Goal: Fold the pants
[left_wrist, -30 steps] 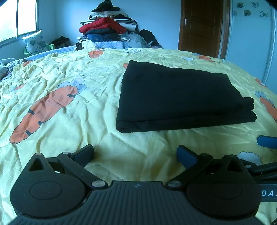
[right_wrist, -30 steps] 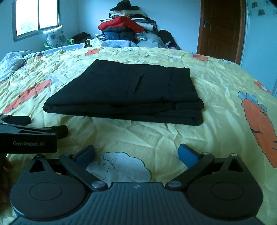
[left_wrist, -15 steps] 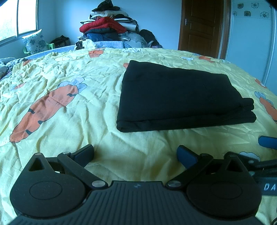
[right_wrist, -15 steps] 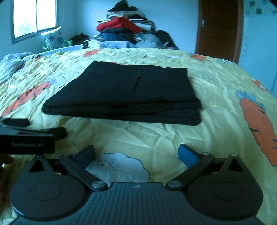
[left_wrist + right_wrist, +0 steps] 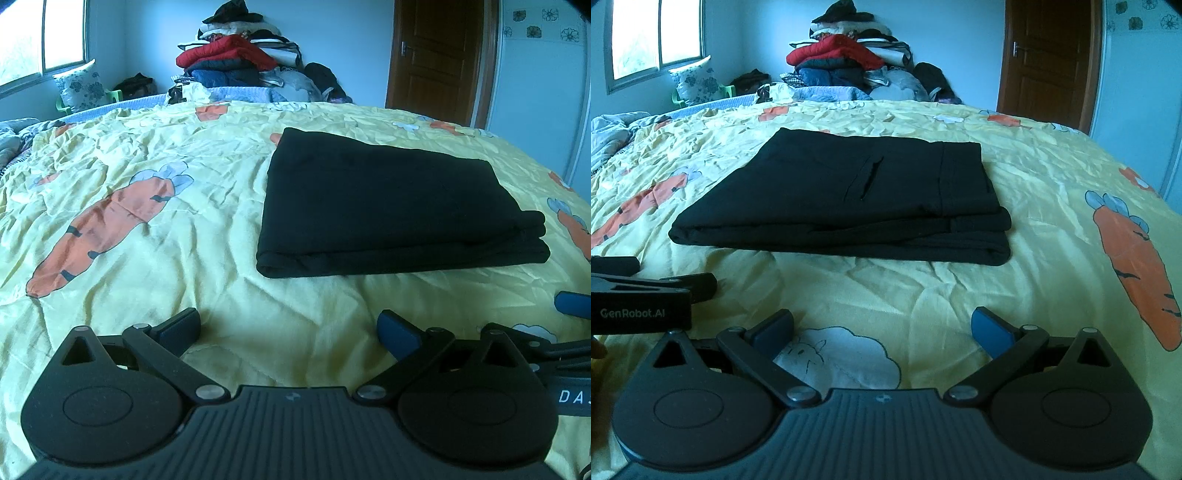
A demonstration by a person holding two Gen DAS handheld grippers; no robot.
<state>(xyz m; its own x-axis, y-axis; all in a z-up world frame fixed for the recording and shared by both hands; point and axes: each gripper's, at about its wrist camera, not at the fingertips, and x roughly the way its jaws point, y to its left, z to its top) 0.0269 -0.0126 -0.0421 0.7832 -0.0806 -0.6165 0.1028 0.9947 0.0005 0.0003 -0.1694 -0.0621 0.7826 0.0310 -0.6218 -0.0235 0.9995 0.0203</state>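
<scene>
Nothing of note has shifted since the earlier frames: pants (image 5: 391,210) remain folded into a black rectangle on the bed (image 5: 155,229), both tools well short of them. Left tool (image 5: 290,328) is held with fingers spread, empty; right tool (image 5: 882,326) likewise spread and empty, the two side by side. Between tools and pants lies only bare yellow bedcover. Beyond the pants, a clothes pile (image 5: 849,62) stands at the far end, a door (image 5: 1049,59) to its right.

pants (image 5: 842,199): black | bedspread (image 5: 207,229): yellow, orange carrot print | fingers (image 5: 991,330): blue pads
</scene>
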